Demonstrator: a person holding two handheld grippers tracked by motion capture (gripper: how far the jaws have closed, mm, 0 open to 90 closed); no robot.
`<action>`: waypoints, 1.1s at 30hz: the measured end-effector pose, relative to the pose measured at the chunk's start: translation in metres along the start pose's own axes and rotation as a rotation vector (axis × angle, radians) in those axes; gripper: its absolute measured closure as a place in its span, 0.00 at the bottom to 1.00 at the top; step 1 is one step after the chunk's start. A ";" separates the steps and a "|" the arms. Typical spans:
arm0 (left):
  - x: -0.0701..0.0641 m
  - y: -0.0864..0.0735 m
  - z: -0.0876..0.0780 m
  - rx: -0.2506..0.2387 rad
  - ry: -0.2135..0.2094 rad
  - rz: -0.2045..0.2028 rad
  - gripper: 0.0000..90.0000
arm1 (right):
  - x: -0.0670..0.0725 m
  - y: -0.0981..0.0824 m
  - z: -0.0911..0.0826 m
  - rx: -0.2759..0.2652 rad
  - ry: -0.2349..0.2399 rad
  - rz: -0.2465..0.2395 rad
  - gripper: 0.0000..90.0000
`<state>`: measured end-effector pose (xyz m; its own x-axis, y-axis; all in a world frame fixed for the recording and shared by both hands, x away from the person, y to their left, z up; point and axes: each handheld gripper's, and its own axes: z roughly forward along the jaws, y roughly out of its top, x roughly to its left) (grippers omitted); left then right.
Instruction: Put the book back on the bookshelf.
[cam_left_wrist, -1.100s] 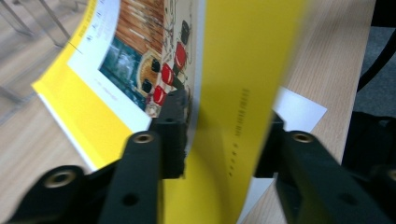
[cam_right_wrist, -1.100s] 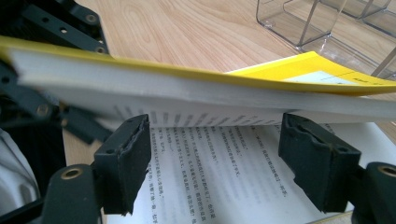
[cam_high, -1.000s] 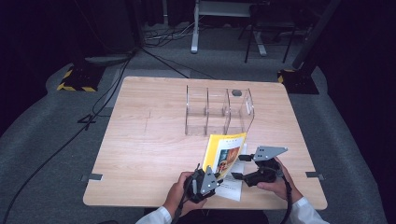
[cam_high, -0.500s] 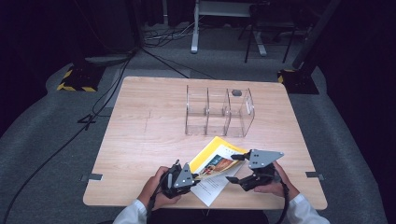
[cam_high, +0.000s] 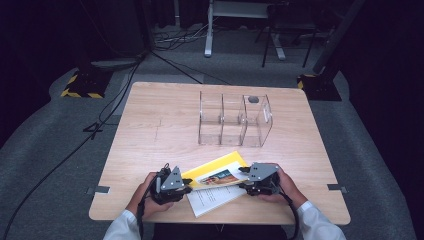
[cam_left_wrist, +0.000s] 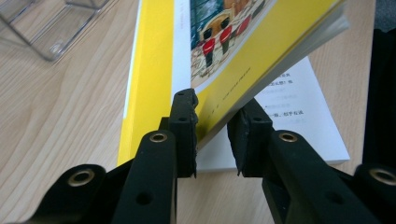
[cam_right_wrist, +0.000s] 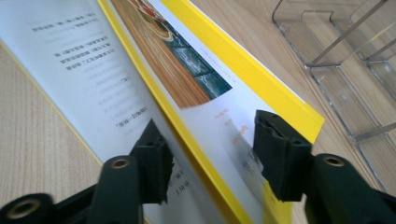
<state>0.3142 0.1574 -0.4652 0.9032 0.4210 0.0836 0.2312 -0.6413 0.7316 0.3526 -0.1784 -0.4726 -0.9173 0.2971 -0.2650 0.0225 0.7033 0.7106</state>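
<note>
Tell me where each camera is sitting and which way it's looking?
High view: above the person's side, looking forward and down on the table; both hands, white sleeves, both grippers show.
Left gripper view: rides the left gripper, looking along its fingers at the yellow book.
Right gripper view: rides the right gripper, looking along its fingers at that book's cover.
Shared: all three show the book and the clear plastic organizer.

Wooden table (cam_high: 150, 125), grey carpet floor (cam_high: 50, 165), black cables (cam_high: 107, 107), dark surroundings
</note>
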 end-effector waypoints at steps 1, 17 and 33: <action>0.003 -0.001 -0.002 0.003 0.006 -0.009 0.80 | -0.001 -0.003 -0.001 -0.016 -0.004 0.000 0.64; 0.012 -0.001 -0.022 0.007 0.144 -0.112 0.40 | 0.013 0.009 0.006 -0.051 0.010 -0.159 0.89; -0.051 0.059 0.041 0.145 0.256 -0.018 0.42 | 0.020 0.020 0.006 -0.020 -0.021 -0.142 0.88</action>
<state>0.2967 0.0724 -0.4539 0.7820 0.5695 0.2534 0.3119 -0.7094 0.6320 0.3371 -0.1548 -0.4680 -0.9021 0.2091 -0.3775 -0.1152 0.7263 0.6776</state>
